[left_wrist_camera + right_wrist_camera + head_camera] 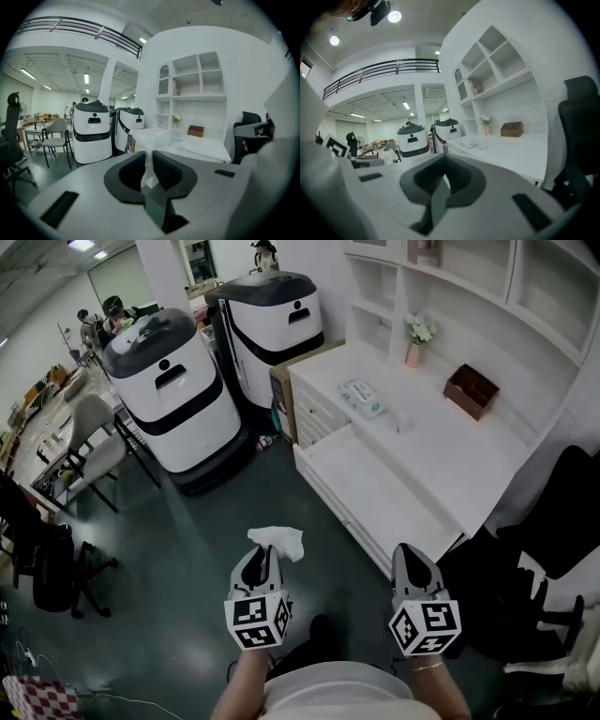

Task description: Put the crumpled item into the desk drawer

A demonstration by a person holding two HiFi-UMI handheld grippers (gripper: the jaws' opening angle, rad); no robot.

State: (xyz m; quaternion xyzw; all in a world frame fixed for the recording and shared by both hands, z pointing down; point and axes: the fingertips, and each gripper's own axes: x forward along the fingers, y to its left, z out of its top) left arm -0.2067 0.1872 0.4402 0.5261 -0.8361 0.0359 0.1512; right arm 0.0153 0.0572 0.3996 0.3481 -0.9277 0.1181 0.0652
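Observation:
The crumpled item (278, 541) is a white, thin wad, and my left gripper (266, 557) is shut on it low over the dark floor. In the left gripper view the crumpled item (159, 139) rises from between the black pads of the left gripper (149, 164). My right gripper (412, 561) is alongside to the right, shut with nothing in it; in its own view the right gripper (446, 176) has its pads together. The open desk drawer (375, 491), white and shallow, juts from the white desk (441, 442) just ahead and to the right of both grippers.
Two white-and-black machines (173, 395) (274, 320) stand on the floor to the left of the desk. On the desk lie a wipes pack (361, 397), a brown box (471, 390) and a flower vase (415, 341). A black chair (548, 559) stands at the right, office chairs (89, 451) at the left.

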